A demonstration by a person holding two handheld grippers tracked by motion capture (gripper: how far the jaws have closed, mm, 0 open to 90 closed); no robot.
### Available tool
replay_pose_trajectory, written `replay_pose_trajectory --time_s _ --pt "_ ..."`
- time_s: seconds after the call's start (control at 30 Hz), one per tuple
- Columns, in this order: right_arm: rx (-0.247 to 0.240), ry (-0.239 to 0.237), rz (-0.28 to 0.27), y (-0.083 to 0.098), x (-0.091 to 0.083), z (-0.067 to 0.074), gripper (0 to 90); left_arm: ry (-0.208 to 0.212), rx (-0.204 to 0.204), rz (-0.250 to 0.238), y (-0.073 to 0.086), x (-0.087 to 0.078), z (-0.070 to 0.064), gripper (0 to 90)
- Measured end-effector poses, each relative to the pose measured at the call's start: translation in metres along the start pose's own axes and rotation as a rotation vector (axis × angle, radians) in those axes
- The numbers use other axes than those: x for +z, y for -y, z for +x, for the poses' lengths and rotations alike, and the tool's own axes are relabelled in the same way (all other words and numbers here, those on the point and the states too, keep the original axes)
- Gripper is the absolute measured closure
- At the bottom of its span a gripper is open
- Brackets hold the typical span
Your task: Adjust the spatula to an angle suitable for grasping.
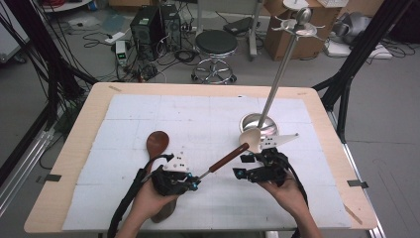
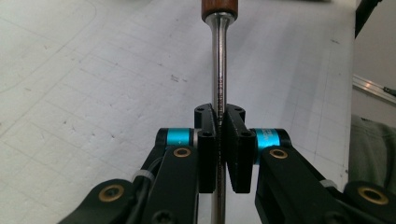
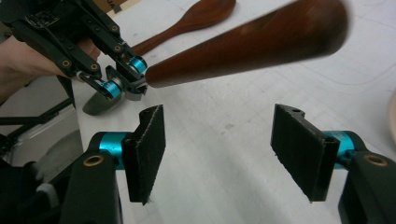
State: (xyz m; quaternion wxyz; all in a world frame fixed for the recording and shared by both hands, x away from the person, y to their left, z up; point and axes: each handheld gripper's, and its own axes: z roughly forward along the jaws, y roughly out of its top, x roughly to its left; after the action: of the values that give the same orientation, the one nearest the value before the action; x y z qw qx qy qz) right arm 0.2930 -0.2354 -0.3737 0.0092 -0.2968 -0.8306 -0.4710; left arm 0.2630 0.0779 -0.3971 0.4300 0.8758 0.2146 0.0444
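Observation:
My left gripper (image 1: 194, 184) (image 2: 219, 114) is shut on the thin metal shank (image 2: 219, 60) of a utensil with a red-brown wooden handle (image 1: 228, 157) (image 3: 243, 44). The handle slants up and right toward the base of the metal stand (image 1: 260, 124). In the right gripper view, my left gripper (image 3: 126, 86) holds the shank just where the wood ends, with the utensil's metal bowl (image 3: 95, 106) behind it. My right gripper (image 1: 241, 166) (image 3: 218, 140) is open, its pads apart, just below the free end of the handle and not touching it.
A brown wooden spoon (image 1: 157, 143) (image 3: 201, 16) lies on the white mat (image 1: 148, 114) left of centre. A pale spoon-shaped head (image 1: 252, 139) rests by the stand's base. The stand's pole (image 1: 282, 69) leans up to a hook ring. Beyond the table are a stool (image 1: 216, 44) and boxes.

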Motion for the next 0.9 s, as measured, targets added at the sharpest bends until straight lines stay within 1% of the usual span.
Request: replay_pose_trajectory --time_s 0.03,0.07,0.17,0.2,0.23,0.3,0.4,0.47,0.57,0.63,0.7,0.73,0.77,0.87,0.9 --pt "0.008 -0.012 -0.001 -0.001 0.002 0.001 37.6 0.002 -0.007 -0.007 -0.001 0.000 0.000 83.9" --pt "0.013 -0.018 0.000 -0.001 0.004 0.002 38.4 0.001 -0.005 -0.008 -0.002 0.000 0.000 83.9" --pt "0.014 -0.038 -0.003 -0.004 0.009 0.005 42.2 0.006 -0.020 -0.020 -0.003 0.000 0.001 83.9" --pt "0.008 -0.042 -0.007 -0.004 0.011 0.006 43.0 0.006 -0.021 -0.021 -0.003 0.000 0.001 83.9" --pt "0.014 -0.044 -0.006 -0.005 0.013 0.008 43.7 0.007 -0.021 -0.017 -0.003 0.000 0.001 83.9" --pt "0.011 -0.050 -0.017 -0.006 0.016 0.009 45.5 0.012 -0.028 -0.019 -0.003 0.001 0.001 83.8" --pt "0.017 -0.056 -0.028 -0.008 0.019 0.010 46.8 0.016 -0.024 -0.002 -0.002 0.002 0.001 83.6" --pt "0.030 -0.068 -0.030 -0.009 0.021 0.011 48.7 0.021 -0.025 0.009 -0.002 0.003 0.001 83.5" --pt "0.029 -0.063 -0.037 -0.009 0.021 0.010 49.7 0.022 -0.018 0.011 -0.002 0.002 0.002 83.2" --pt "0.037 -0.063 -0.036 -0.009 0.021 0.010 49.9 0.030 -0.029 0.002 -0.001 0.001 0.002 82.4" --pt "0.038 -0.060 -0.036 -0.009 0.021 0.010 49.9 0.047 -0.037 -0.001 0.000 0.000 0.003 79.0" --pt "0.040 -0.059 -0.037 -0.009 0.021 0.010 50.1 0.049 -0.046 -0.002 0.001 -0.001 0.003 76.6" --pt "0.042 -0.056 -0.037 -0.009 0.021 0.010 50.4 0.050 -0.044 0.004 0.002 -0.001 0.003 75.7" --pt "0.044 -0.053 -0.040 -0.009 0.022 0.010 50.9 0.050 -0.055 0.006 0.005 -0.004 0.005 76.2" --pt "0.047 -0.051 -0.042 -0.009 0.021 0.010 51.1 0.053 -0.062 0.002 0.006 -0.004 0.005 77.6"
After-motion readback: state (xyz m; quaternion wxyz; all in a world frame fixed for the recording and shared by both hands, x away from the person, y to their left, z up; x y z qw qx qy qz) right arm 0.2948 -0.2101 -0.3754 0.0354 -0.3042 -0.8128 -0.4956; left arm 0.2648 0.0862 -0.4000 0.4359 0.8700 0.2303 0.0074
